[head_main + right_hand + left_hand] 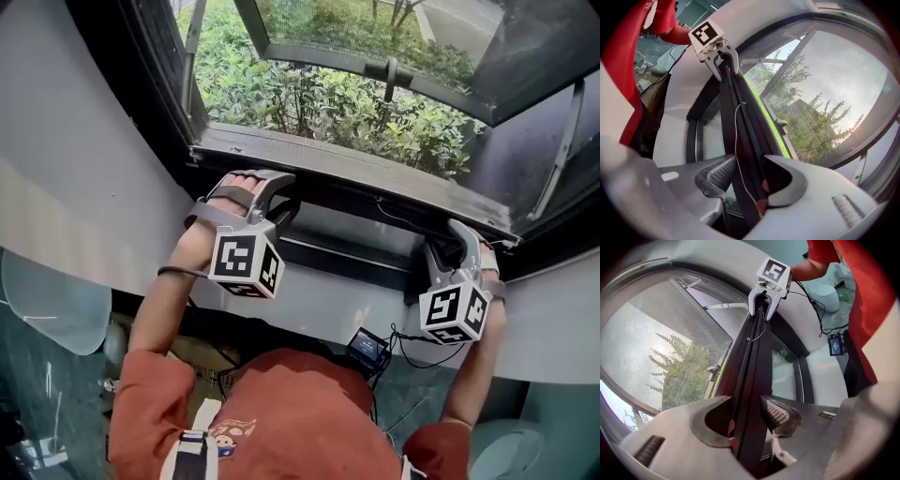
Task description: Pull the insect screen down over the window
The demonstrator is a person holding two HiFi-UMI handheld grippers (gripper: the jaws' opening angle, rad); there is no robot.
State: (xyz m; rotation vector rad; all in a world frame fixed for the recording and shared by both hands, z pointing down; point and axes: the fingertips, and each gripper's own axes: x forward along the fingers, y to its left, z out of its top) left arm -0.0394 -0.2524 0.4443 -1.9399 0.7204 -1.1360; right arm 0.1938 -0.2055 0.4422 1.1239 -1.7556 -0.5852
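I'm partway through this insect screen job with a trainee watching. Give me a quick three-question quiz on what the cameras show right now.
1. True or false: the left gripper and the right gripper sit toward opposite ends of the same screen bar.
2. What stands between the right gripper's jaws? A) a cloth B) the screen bar C) nothing
3. One word: are the left gripper's jaws open or shut?
Key: 1 true; 2 B; 3 open, with the bar between them.
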